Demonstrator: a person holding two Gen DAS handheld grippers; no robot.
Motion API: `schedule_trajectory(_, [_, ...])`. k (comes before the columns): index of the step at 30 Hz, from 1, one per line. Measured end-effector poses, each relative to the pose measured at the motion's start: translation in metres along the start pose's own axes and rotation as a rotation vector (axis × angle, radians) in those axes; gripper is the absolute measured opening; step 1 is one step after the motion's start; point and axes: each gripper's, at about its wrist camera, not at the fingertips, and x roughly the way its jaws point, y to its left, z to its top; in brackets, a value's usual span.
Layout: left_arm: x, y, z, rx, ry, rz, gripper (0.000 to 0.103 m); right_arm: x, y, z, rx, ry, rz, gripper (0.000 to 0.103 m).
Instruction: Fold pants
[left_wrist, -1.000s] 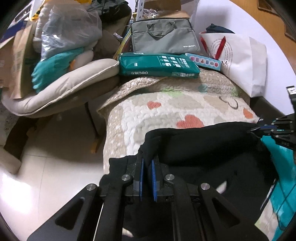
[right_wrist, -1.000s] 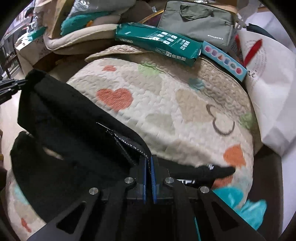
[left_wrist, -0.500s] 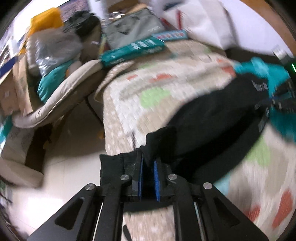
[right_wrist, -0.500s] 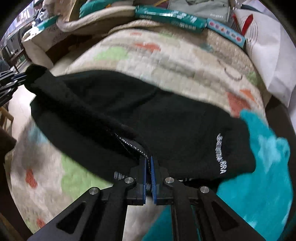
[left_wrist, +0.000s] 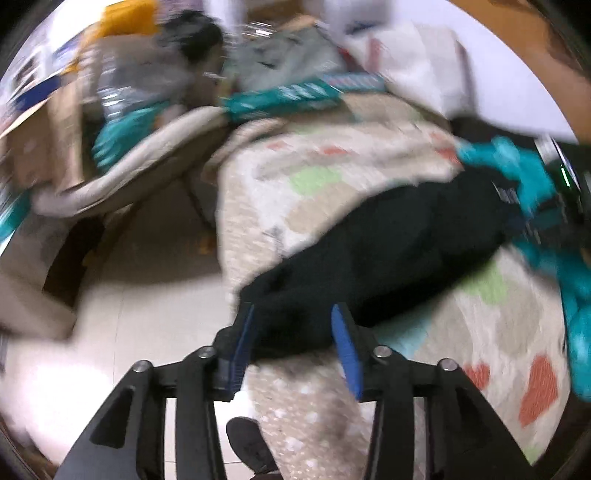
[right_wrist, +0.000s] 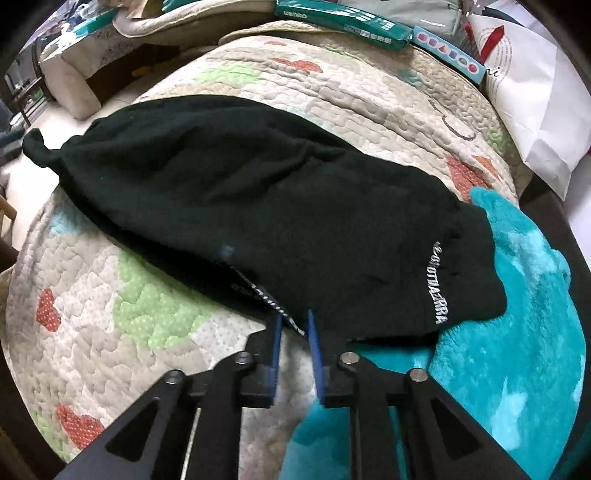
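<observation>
Now pants (right_wrist: 258, 206) folded, between opening right claw (right_wrist: 293, 325)

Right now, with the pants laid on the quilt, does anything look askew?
Yes. The black pants lie diagonally across the quilt; their far end is bunched into a twisted nub, and the lettered end overlaps the teal blanket rather than lying flat.

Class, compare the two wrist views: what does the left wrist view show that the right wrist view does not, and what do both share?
Left only: pale tiled floor and a dark shoe.
Right only: white lettering on the pants.
Both: black knit pants on the heart-patterned quilt, with a fluffy teal blanket; left gripper and right gripper opening around the cloth's edge.
</observation>
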Motion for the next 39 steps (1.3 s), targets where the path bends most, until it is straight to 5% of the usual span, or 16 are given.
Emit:
schedule_trajectory(5, [-0.008,0.074,0.006,-0.389,-0.064,0.065,0.052,-0.014,0.002,-0.003,-0.012,-0.024,-0.034,0.048])
schedule_trajectory(7, [-0.009,0.106,0.010,-0.553,-0.059,0.093,0.052,-0.023,0.004,0.001,-0.012,-0.039,-0.024,0.048])
schedule_trajectory(13, [-0.002,0.149,0.047,-0.776,-0.102,0.106,0.060,-0.059,0.040,0.043,-0.047,-0.175,0.070,0.048])
schedule_trajectory(18, [0.022,0.153,0.054,-0.782,-0.138,0.133,0.060,-0.052,0.114,0.101,-0.127,-0.228,0.220,0.048])
schedule_trajectory(21, [0.042,0.153,0.043,-0.771,-0.039,0.169,0.060,-0.029,0.169,0.135,-0.248,-0.222,0.216,0.048])
schedule_trajectory(24, [0.050,0.160,0.042,-0.822,-0.030,0.085,0.060,-0.001,0.209,0.162,-0.335,-0.197,0.206,0.048])
schedule_trajectory(34, [0.032,0.176,0.058,-0.851,-0.104,0.027,0.060,0.043,0.277,0.204,-0.401,-0.097,0.370,0.050])
schedule_trajectory(35, [0.029,0.177,0.057,-0.852,-0.110,0.031,0.060,0.051,0.281,0.202,-0.414,-0.070,0.365,0.046])
schedule_trajectory(37, [0.026,0.179,0.054,-0.862,-0.113,0.031,0.060,0.061,0.284,0.200,-0.405,-0.036,0.373,0.011])
schedule_trajectory(39, [0.023,0.183,0.050,-0.881,-0.112,0.029,0.060,0.058,0.281,0.204,-0.370,-0.054,0.384,0.010])
